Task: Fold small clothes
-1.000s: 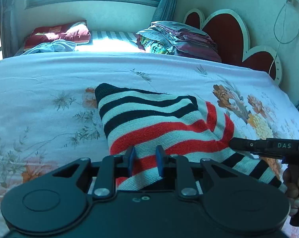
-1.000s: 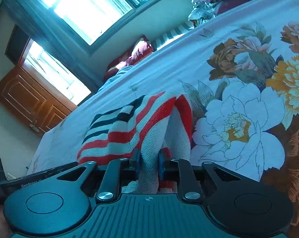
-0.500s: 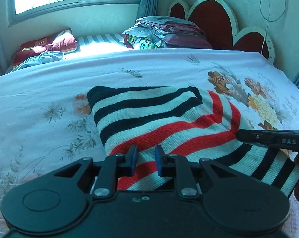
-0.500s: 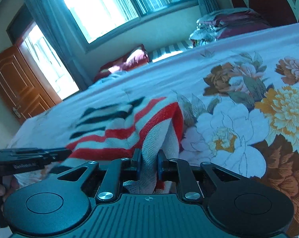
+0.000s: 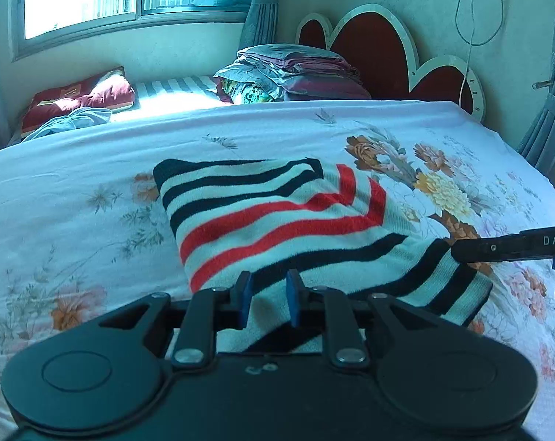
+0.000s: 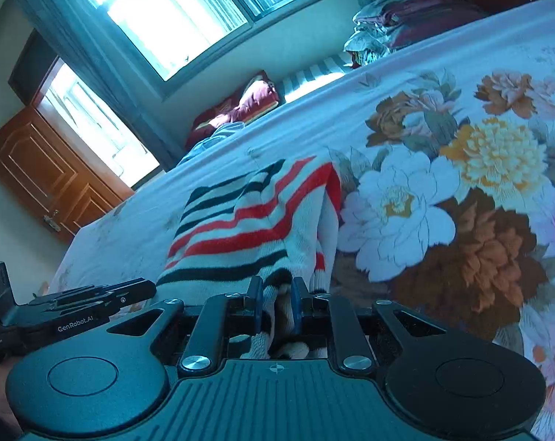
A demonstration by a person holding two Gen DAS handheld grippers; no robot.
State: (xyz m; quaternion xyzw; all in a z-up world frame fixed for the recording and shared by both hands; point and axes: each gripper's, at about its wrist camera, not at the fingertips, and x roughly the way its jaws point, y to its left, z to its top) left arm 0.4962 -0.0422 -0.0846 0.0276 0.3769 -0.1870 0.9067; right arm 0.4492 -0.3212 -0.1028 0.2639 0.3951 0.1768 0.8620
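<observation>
Knitted red-black-white striped sweater on floral bedsheet — soft, floppy, light; left gripper and right gripper each pinch its near hem — best hold.

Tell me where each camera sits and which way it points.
Left wrist: on the left tool, facing the heart-shaped red headboard; right tool enters at right.
Right wrist: on the right tool, rolled, facing the brown wooden door; left tool shows.
Shared: striped knitted garment, both clamped on it.

Knit sweater fuzzy; bedsheet smooth cloth; door glossy wood.
</observation>
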